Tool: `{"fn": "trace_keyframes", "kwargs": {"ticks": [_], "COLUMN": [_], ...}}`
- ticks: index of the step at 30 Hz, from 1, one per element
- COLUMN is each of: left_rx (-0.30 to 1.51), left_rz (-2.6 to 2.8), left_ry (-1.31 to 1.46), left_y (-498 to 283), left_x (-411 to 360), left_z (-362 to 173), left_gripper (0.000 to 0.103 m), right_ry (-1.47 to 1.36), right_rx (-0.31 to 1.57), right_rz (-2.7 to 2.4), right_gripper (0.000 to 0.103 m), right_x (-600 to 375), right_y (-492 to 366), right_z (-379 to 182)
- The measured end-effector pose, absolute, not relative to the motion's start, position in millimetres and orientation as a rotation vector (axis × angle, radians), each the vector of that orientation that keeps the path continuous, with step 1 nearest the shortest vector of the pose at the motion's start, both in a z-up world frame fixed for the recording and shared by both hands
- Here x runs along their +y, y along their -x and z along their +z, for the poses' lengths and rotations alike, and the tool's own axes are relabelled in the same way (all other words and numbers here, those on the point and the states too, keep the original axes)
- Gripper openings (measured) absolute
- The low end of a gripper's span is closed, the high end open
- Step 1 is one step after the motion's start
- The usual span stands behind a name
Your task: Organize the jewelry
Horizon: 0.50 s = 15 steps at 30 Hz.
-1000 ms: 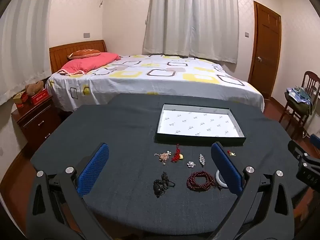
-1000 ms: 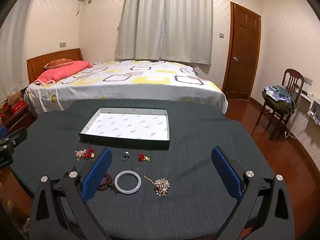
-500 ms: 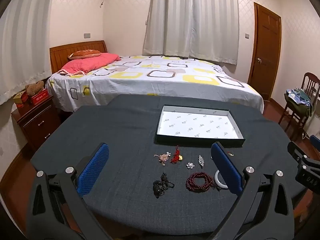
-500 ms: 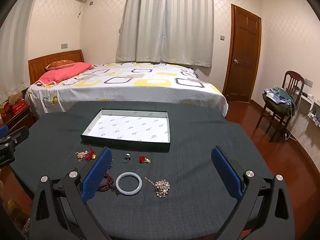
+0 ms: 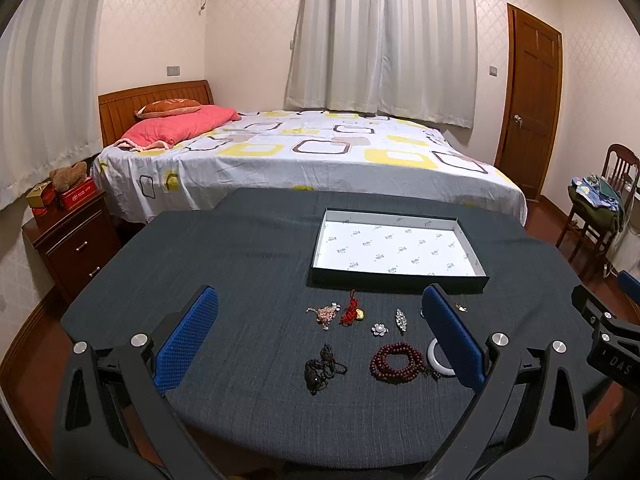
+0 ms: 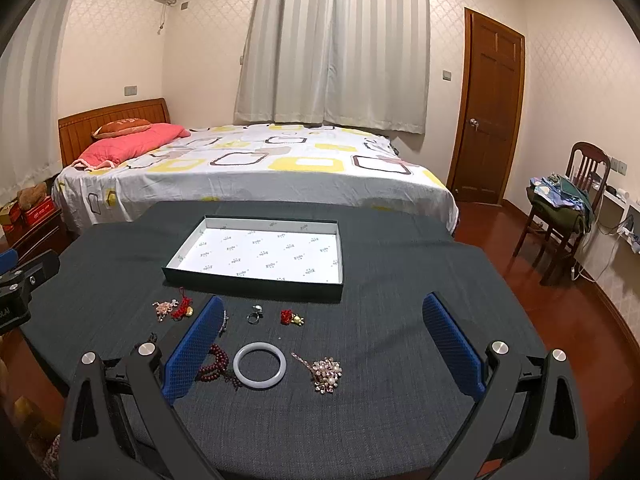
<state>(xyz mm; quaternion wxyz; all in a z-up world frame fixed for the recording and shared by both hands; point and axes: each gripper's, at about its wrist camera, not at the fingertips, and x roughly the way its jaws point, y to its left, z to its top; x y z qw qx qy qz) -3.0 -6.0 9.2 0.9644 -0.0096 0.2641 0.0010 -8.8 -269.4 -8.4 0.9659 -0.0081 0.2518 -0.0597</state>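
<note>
A shallow white-lined tray (image 5: 400, 274) (image 6: 256, 282) lies empty on the dark round table (image 5: 240, 260) (image 6: 400, 280). In front of it several jewelry pieces are spread out: a dark red bead bracelet (image 5: 396, 368), a black cord piece (image 5: 322, 368), a red tassel charm (image 5: 352, 312), a pink bead cluster (image 5: 326, 314), a white bangle (image 6: 260, 370), a pearl brooch (image 6: 326, 372), a ring (image 6: 255, 314) and a red-gold charm (image 6: 291, 317). My left gripper (image 5: 320, 338) hovers open above the pieces. My right gripper (image 6: 320, 344) is open too, over the bangle and brooch. Neither holds anything.
A bed (image 5: 312, 152) stands right behind the table. A wooden nightstand (image 5: 68, 240) is at the left, a chair with clothes (image 6: 568, 204) at the right, and a brown door (image 6: 492, 120) at the back.
Both views have tilted up and drawn back slightly, so the jewelry and tray sit a little lower in frame. Nothing on the table has moved; both grippers stay open.
</note>
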Motion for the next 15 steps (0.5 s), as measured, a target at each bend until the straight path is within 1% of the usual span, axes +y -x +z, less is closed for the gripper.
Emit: {"fn": "trace_keyframes", "kwargs": {"ticks": [15], "left_rx": [0.534], "left_rz": [0.0], "left_ry": [0.015], "left_y": [4.7], "left_x": [-6.5], "left_z": [2.3], "left_gripper": [0.1], "right_ry": [0.015], "right_rx": [0.511], "right_rz": [-0.122], "right_gripper": [0.097], "right_x": [-269.2], "right_y": [10.2], "right_z": [-8.7]}}
